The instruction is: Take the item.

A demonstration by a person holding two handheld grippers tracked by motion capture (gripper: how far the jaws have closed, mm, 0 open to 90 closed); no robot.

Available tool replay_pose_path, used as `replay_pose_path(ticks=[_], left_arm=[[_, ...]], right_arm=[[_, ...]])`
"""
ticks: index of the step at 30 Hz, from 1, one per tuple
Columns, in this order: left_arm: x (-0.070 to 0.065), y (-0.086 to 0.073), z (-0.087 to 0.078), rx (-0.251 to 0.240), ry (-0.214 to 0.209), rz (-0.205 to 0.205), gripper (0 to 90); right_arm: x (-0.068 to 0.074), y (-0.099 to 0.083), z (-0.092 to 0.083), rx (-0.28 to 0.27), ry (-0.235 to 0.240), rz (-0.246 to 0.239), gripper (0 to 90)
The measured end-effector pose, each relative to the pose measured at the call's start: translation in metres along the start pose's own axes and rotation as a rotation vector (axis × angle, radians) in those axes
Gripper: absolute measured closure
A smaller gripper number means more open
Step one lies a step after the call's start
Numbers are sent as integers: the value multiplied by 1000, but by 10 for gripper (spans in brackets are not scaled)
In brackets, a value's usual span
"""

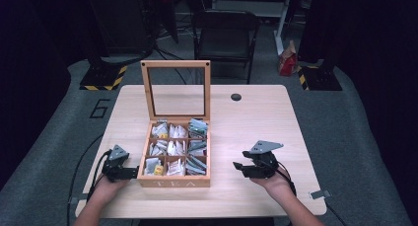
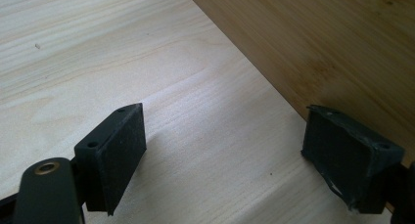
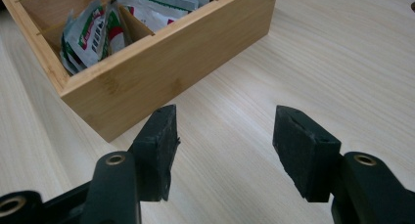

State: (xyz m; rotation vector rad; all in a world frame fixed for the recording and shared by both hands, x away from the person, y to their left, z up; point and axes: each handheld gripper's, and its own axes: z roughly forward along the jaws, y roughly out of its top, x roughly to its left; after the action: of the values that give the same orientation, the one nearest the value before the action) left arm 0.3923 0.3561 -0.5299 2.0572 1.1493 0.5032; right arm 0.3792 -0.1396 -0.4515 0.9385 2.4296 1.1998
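A wooden tea box (image 1: 173,182) stands open on the table, its glass-paned lid (image 1: 176,90) upright, its compartments holding tea sachets (image 1: 170,148). My left gripper (image 1: 132,172) rests at the box's left wall, low on the table. Seen from the left gripper view, its jaws stand wide apart with bare tabletop between them, and one pad (image 2: 345,153) is close against the box wall (image 2: 333,48). My right gripper (image 1: 238,167) hovers to the right of the box, open and empty. In the right gripper view, its jaws frame bare table near the box corner (image 3: 105,94).
The pale wooden table (image 1: 256,117) has a dark cable hole (image 1: 236,96) near its far edge. A black chair (image 1: 224,33) stands behind the table. Cables trail from both grippers off the near corners.
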Motion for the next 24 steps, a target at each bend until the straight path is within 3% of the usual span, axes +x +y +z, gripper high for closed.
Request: replay_pose_path(ticks=[24], left_arm=[[0,0,0,0,0,0,158]], right_arm=[[17,39,-3,-14,63,-37,442]])
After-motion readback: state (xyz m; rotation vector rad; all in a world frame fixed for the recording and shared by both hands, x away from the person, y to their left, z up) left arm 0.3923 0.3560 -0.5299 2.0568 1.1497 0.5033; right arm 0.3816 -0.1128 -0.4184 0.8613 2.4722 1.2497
